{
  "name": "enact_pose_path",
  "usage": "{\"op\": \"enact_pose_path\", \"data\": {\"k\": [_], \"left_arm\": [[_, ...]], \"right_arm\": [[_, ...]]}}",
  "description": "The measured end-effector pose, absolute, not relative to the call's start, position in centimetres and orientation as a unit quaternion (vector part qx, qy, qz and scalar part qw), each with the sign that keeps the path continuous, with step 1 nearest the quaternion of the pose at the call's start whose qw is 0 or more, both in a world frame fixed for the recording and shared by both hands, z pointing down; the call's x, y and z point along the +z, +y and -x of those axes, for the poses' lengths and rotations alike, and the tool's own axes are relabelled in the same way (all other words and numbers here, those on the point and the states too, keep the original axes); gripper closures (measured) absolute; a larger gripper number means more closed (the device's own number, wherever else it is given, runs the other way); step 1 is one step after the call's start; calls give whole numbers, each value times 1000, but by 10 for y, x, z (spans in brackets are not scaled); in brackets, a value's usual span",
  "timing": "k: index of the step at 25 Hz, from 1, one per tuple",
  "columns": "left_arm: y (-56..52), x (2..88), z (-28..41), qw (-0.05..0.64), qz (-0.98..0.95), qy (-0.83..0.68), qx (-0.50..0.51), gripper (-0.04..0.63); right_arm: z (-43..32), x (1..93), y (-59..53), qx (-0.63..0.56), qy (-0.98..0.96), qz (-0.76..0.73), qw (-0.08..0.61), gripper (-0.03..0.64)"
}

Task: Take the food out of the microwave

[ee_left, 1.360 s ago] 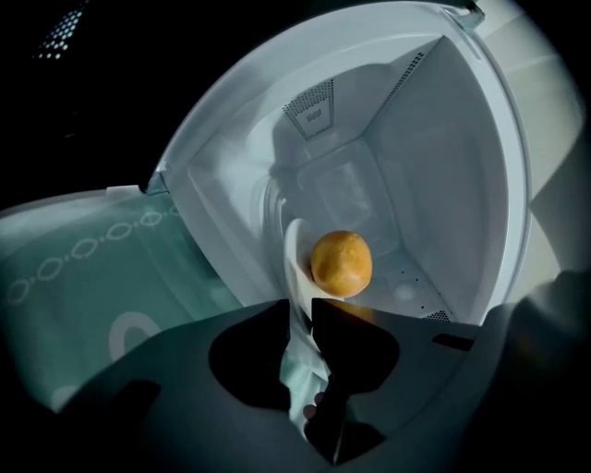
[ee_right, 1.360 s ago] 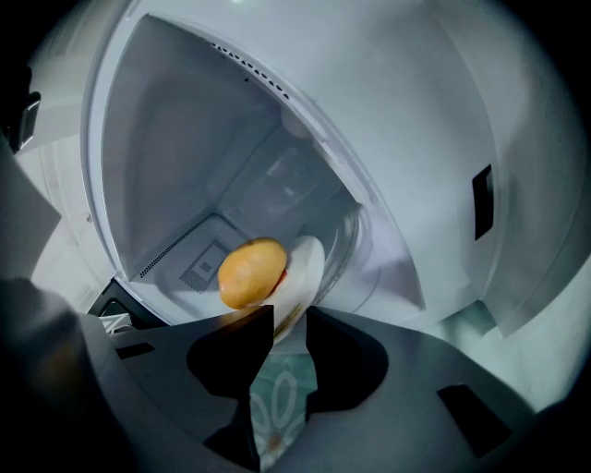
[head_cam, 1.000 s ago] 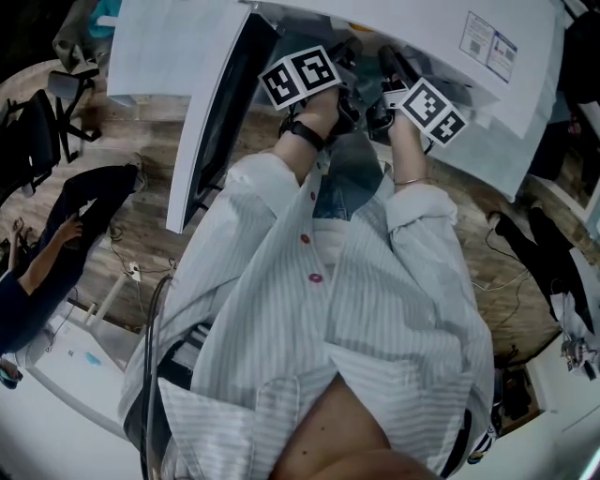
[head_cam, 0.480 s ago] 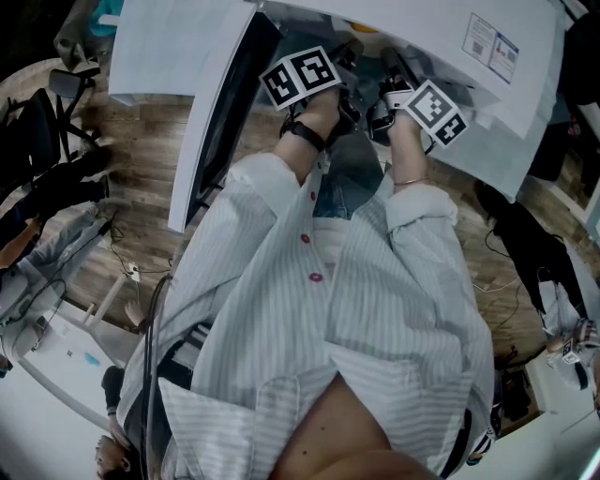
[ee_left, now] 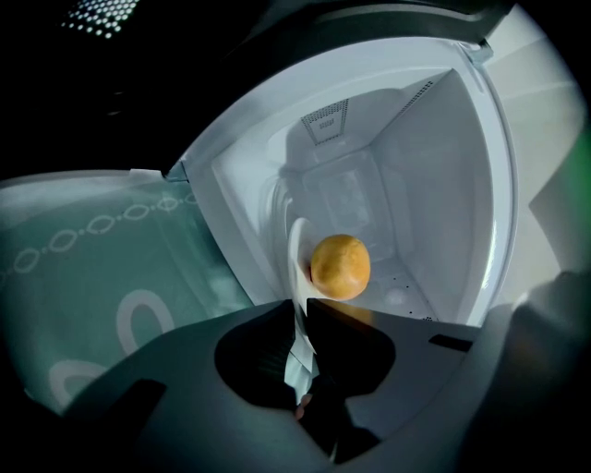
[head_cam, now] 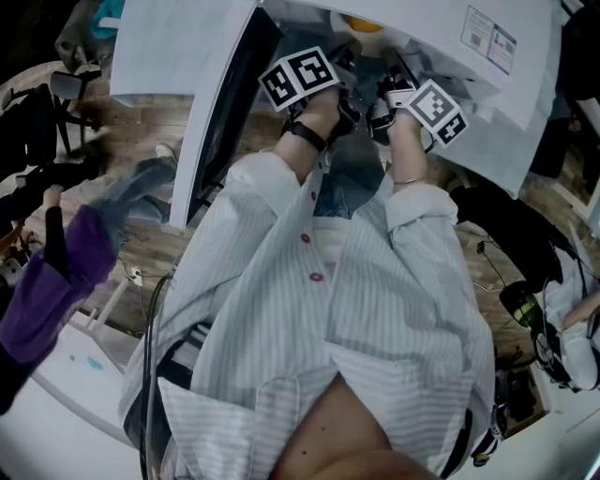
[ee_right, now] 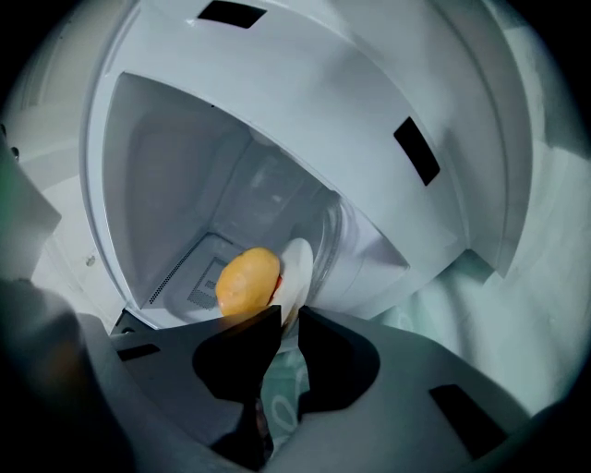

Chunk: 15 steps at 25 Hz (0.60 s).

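In the head view, the tips of the left gripper [head_cam: 342, 58] and the right gripper [head_cam: 396, 67] are lost inside the open microwave [head_cam: 422, 42]. Only their two marker cubes and the person's hands show. One door [head_cam: 202, 103] swings out to the left of the left gripper. Just past both grippers a single piece of orange food [head_cam: 361, 22] is cut off by the microwave's top edge. A bystander's purple sleeve [head_cam: 56, 281] at the far left is blurred. In the left gripper view, one white plate [ee_left: 297, 259] is seen edge-on, so its face is hard to make out. Its rim runs down into the narrow slit between the jaws, which have just been closing and now pinch it. The one round food sits on the plate just beyond the jaw tips, inside the white cavity. A teal patterned surface [ee_left: 83, 277] lies to the left; what it belongs to is unclear. In the right gripper view, the same plate's rim is clamped between the jaws. These have also just been closing to a narrow gap, with the food just ahead and to the left of the tips.
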<state>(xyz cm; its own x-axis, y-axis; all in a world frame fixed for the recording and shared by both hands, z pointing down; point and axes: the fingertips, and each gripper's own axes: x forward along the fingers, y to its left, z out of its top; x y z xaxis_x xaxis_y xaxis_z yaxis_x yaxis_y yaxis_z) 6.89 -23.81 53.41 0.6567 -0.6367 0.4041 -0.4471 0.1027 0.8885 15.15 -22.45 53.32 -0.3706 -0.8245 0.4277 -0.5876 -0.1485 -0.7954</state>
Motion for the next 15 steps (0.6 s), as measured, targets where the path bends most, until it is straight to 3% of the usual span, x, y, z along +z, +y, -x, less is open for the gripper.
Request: {"op": "enact_pose_path", "data": {"k": [15], "left_arm": [[-238, 544, -63, 642, -636, -419, -93, 548]], "right_arm": [[-148, 540, -228, -544, 640, 533, 104, 548]]}}
